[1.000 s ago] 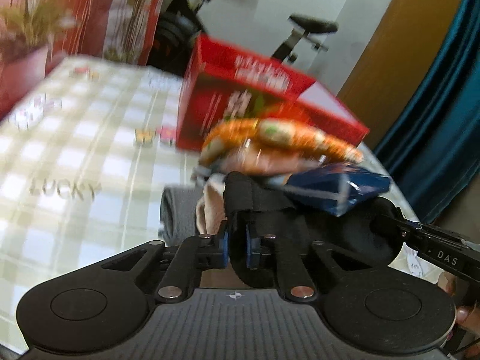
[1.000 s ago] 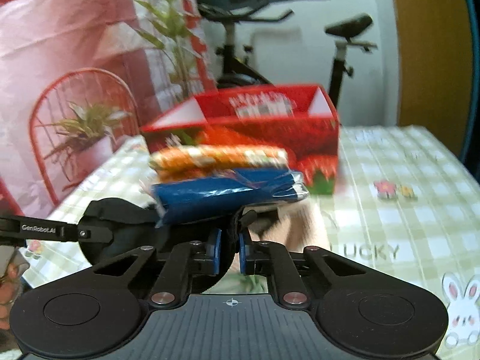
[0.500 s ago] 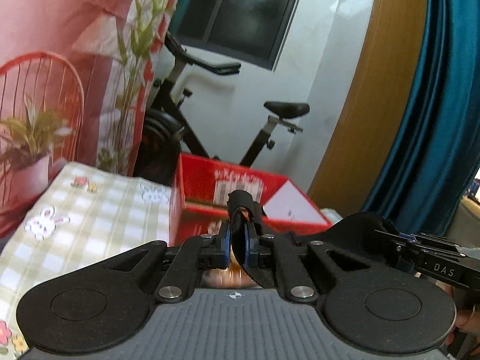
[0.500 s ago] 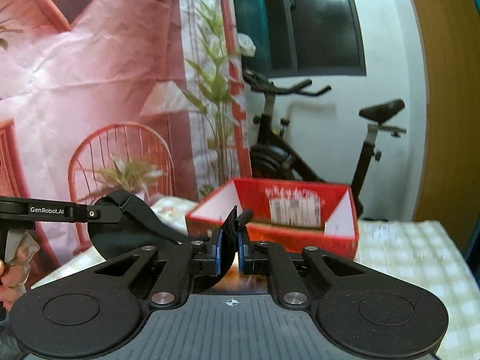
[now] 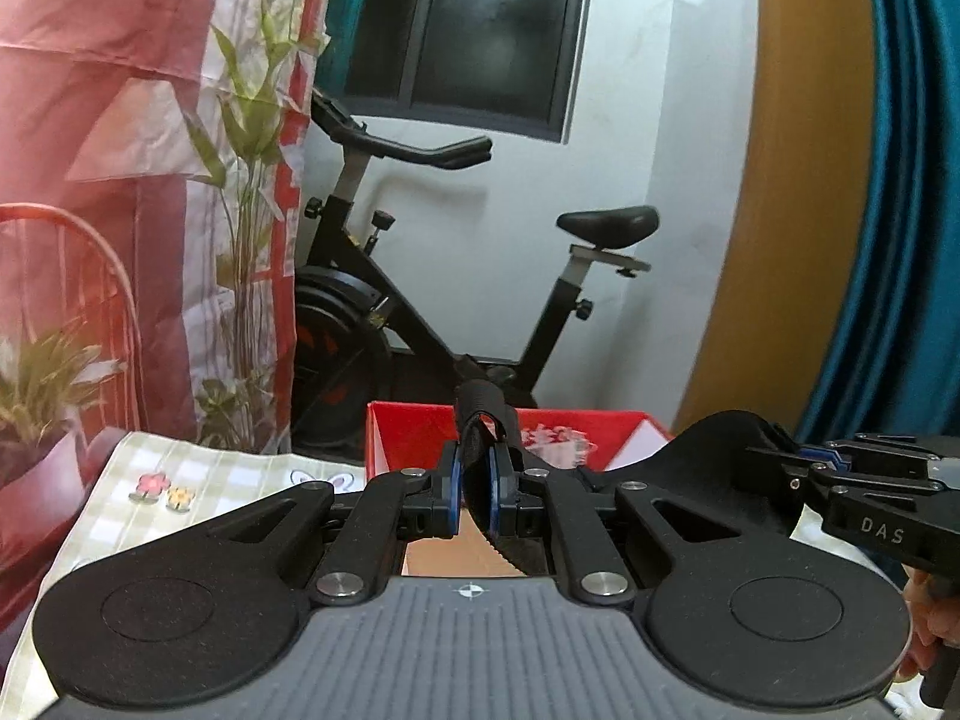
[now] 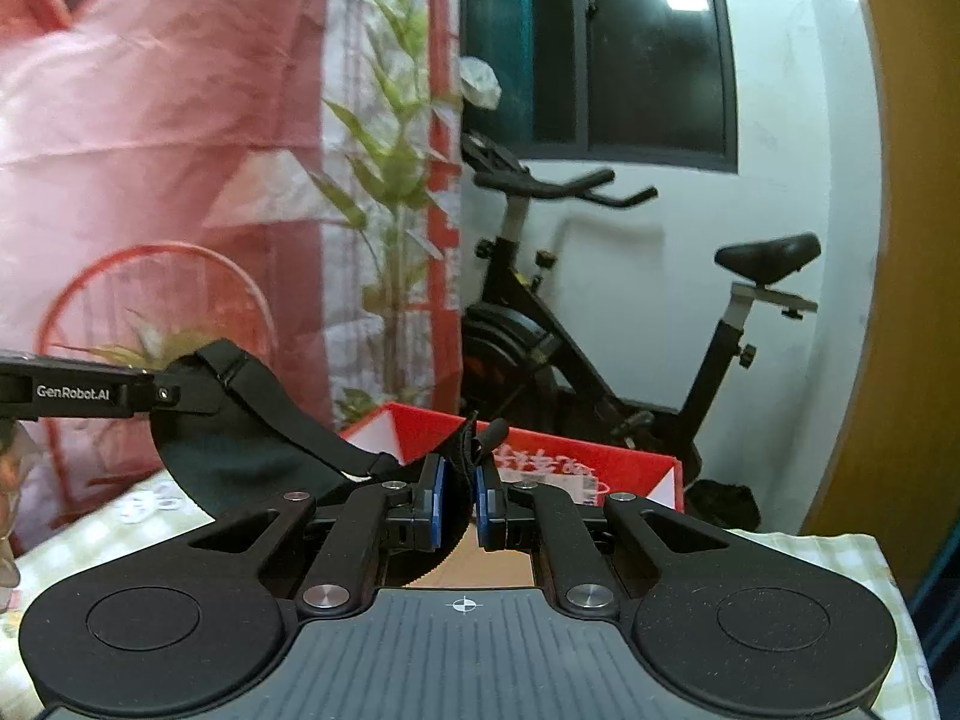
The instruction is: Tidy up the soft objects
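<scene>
I have one black fabric piece with a strap, perhaps a soft cap or mask [image 5: 729,468], stretched between my two grippers: my left gripper [image 5: 474,489] is closed on one end of its band, and my right gripper [image 6: 457,501] is closed on the other end, so the dark cloth bellies out between them above the near side of the table [image 5: 180,480]. The one red box [image 5: 414,438] sits just beyond my fingers, open at the top, with the far wall behind it. To do this well, I judge I should keep both pinches firm and the cloth level, carry it forward until it hangs over the box's opening, lower it inside, then let go with both at once so no end snags the rim. Counted: two grippers, one cloth piece, one box, one exercise bike [image 6: 600,360] at the far side.
</scene>
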The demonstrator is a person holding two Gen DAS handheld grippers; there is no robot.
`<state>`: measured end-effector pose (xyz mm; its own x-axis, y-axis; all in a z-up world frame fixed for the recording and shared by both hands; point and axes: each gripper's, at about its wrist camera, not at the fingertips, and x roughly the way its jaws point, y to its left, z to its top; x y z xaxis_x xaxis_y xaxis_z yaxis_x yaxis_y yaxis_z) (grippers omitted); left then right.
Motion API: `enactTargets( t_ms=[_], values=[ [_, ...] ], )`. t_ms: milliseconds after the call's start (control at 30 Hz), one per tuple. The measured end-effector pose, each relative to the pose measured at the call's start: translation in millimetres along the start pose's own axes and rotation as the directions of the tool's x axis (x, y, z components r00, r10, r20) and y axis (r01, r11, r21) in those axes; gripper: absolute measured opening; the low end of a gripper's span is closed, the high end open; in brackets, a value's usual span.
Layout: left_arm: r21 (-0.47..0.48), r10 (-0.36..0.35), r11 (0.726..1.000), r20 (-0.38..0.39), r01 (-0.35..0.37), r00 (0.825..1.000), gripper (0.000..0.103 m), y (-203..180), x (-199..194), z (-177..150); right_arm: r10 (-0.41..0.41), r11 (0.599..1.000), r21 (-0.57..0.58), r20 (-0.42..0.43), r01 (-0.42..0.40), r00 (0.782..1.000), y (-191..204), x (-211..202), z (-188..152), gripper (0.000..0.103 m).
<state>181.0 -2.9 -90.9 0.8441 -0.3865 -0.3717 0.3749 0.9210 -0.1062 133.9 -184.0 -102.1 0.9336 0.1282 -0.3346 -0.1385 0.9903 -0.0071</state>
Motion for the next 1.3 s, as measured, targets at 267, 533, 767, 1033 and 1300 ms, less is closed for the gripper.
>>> enactTargets(
  t_ms=[267,533,767,1033,1300],
  values=[
    [0.052,0.056,0.997,-0.083,-0.052,0.995,0.010,-11,65,-7,-0.045,0.998,0.026,-0.116,0.049,0.992,-34,76,-17,0.010],
    [0.091,0.058,0.995,-0.191,-0.041,0.980,0.011,-7,105,-19,-0.060,0.996,0.048,-0.219,0.072,0.974,-48,115,-42,0.010],
    [0.115,0.054,0.993,-0.227,-0.029,0.972,0.056,-4,108,-25,-0.106,0.991,0.050,-0.260,0.123,0.960,-52,119,-54,0.025],
    [0.092,-0.004,0.995,-0.241,0.027,0.971,0.070,-1,82,-26,-0.101,0.987,0.100,-0.234,0.127,0.967,-52,90,-55,0.031],
    [0.072,-0.037,0.996,-0.240,0.056,0.970,0.070,2,37,-38,-0.050,0.990,0.124,-0.175,0.073,0.983,-37,46,-49,0.031]
  ],
)
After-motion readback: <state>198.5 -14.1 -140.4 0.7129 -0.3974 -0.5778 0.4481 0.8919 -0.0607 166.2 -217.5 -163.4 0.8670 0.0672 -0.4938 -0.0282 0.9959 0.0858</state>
